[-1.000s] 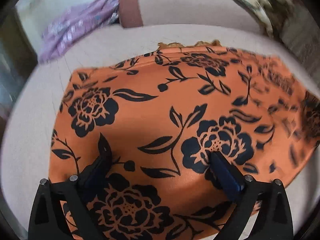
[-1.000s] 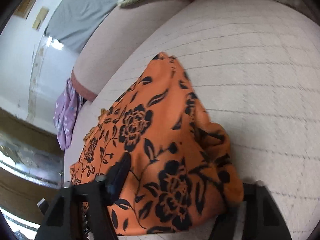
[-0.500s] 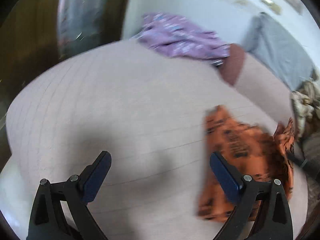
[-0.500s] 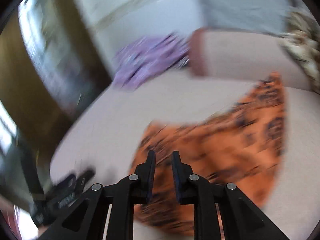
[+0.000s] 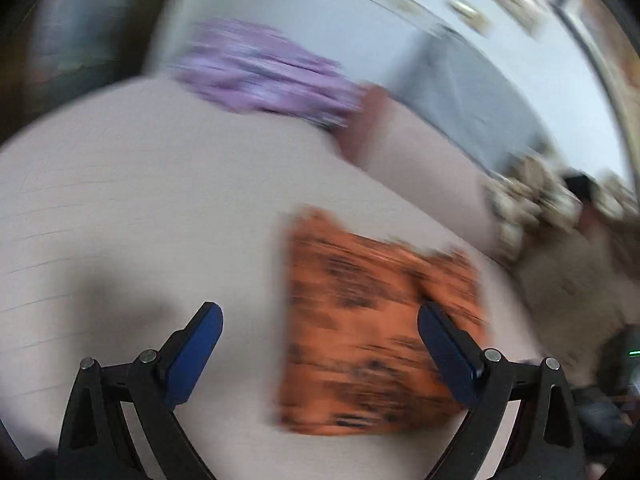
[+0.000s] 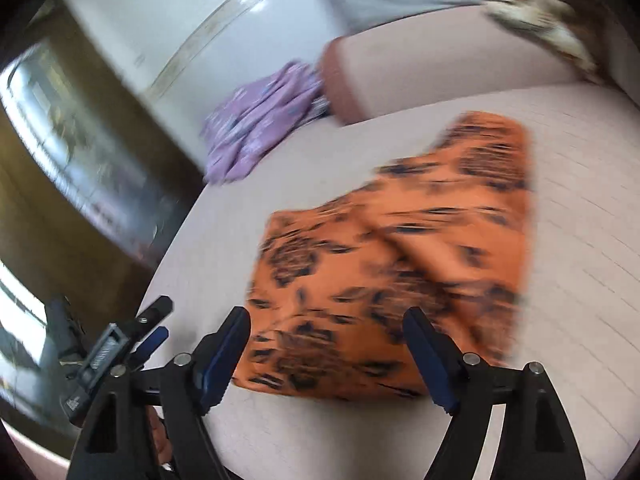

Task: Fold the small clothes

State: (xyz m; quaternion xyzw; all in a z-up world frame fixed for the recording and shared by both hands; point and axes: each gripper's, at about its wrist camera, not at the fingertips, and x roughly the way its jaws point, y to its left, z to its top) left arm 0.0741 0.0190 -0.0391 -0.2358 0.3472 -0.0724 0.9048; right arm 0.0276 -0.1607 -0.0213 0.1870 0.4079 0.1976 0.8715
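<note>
Both views are motion-blurred. The orange floral garment [image 6: 400,264] lies folded on the pale quilted mattress [image 6: 580,240], roughly rectangular, with one flap lapped diagonally across the top layer and its corner edges not squarely matched.

The right hand-held gripper [image 6: 326,356] hangs above the near edge of the garment with its jaws apart; they have just been opening, and nothing is between them. The cloth lies below and beyond the fingertips, not touched as far as the blur allows. The left hand-held gripper [image 5: 318,352] also stands wide apart and empty, over bare mattress, with the garment [image 5: 376,344] behind its right finger. It also shows at the lower left of the right wrist view [image 6: 132,344].

A crumpled purple garment [image 6: 260,128] rests at the far edge of the mattress against a pink bolster [image 6: 420,72], well apart from the orange piece. It appears to be the next item, though this is a judgement.

Risks noted:
- The lapped flap sits loose and may slide open if the mattress is jolted or the fold is brushed by a passing finger.
- Reaching for the purple garment across the folded piece could drag or snag it.
- The soft surface gives little support, so a pinch may take up bedding with the cloth.
</note>
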